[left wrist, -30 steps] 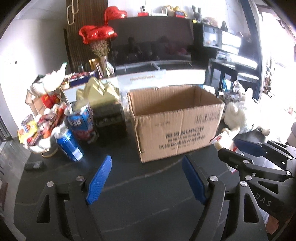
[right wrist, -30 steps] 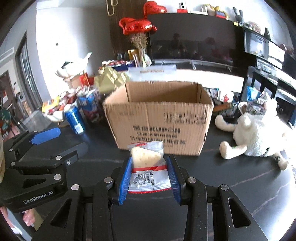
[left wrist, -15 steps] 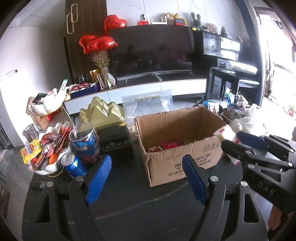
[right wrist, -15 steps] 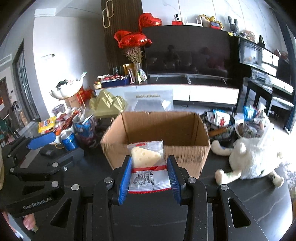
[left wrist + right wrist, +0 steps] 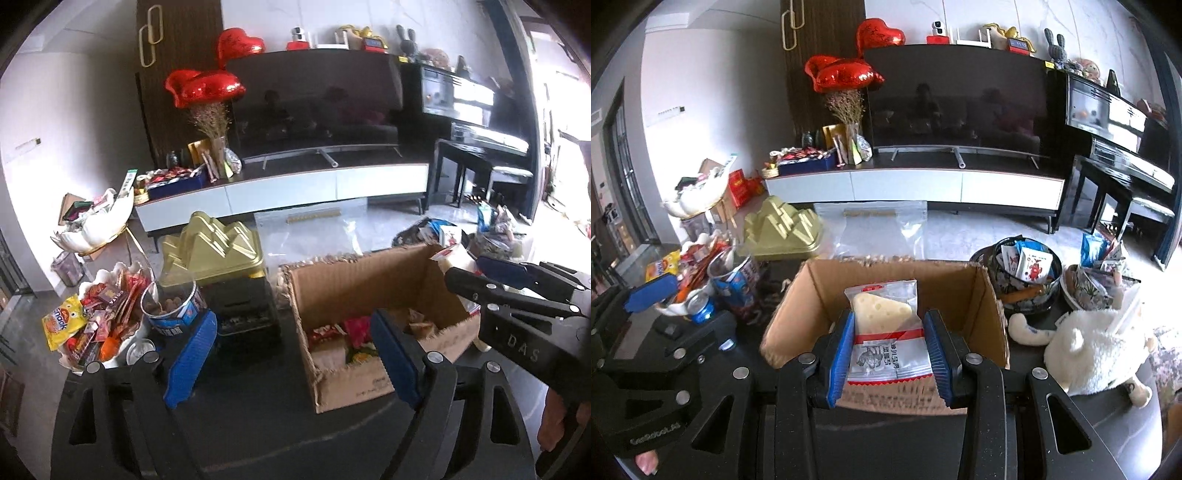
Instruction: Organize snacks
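An open cardboard box [image 5: 988,306] [image 5: 373,269] stands on the dark table and holds several snack packets [image 5: 343,338]. My right gripper [image 5: 888,347] is shut on a clear cheese-wedge snack packet [image 5: 884,325] and holds it above the box's near edge. It shows in the left wrist view [image 5: 476,271] at the box's right rim. My left gripper [image 5: 291,352] is open and empty, above the table just left of the box front.
A white bowl heaped with snacks [image 5: 98,325], a blue tub [image 5: 173,310], a drink can [image 5: 701,308] and a gold mountain-shaped box [image 5: 214,251] stand left of the box. A round snack basket [image 5: 1027,273] and a white plush toy [image 5: 1097,350] are to the right.
Both grippers have risen and tilted down, so the box's inside now shows. My right gripper has carried the cheese packet forward over the box's near edge.
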`<state>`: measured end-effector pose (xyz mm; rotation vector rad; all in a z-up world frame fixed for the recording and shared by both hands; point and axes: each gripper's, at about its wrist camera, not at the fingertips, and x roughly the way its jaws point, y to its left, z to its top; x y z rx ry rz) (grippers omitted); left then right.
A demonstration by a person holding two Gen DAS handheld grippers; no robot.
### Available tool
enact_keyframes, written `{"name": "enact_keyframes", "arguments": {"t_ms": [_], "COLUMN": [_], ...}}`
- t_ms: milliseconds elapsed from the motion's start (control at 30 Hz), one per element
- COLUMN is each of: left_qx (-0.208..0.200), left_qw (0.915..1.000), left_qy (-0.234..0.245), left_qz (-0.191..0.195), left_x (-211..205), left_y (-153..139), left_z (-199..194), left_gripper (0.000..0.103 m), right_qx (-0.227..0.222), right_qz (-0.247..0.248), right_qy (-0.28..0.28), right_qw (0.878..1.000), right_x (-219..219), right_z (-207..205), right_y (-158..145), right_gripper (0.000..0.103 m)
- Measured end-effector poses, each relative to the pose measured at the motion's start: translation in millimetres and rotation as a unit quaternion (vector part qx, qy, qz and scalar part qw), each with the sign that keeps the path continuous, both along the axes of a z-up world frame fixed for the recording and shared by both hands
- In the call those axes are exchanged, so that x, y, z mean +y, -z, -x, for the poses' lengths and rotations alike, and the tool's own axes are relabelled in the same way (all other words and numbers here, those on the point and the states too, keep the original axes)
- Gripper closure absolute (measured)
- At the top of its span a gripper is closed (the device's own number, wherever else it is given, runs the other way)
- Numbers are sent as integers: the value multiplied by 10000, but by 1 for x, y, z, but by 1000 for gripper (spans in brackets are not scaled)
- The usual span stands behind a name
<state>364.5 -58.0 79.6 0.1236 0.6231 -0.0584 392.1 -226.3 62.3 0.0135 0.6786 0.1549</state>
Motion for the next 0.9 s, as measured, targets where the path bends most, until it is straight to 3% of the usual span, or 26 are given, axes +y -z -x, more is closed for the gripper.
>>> {"name": "enact_keyframes", "arguments": {"t_ms": [67, 167, 367, 467, 633, 900], "left_qx": [-35, -59, -197, -433, -658, -825], "left_qw": [10000, 9999, 9995, 9987, 9976, 9964], "left_qy": [-51, -101, -157, -195, -177, -68], "left_qz": [-25, -105, -165, -209, -151, -206], "left_x": [2, 4, 5, 5, 9, 9], "left_y": [1, 4, 4, -3, -14, -13], "left_z": [-3, -4, 17, 37, 78, 143], "left_gripper": [13, 13, 11, 3, 0, 0], "right_qx": [94, 79, 63, -47, -228, -480], "right_qz": [17, 124, 238, 277, 245, 330], "right_qy": [25, 105, 206, 282, 433, 570], "right_qw": [10000, 9998, 9995, 9992, 9985, 9967], "right_x": [0, 1, -2, -5, -11, -12], "right_z": [-9, -11, 9, 32, 77, 158], "right_y": [1, 4, 10, 9, 2, -3], "right_gripper": [62, 44, 37, 30, 18, 14]}}
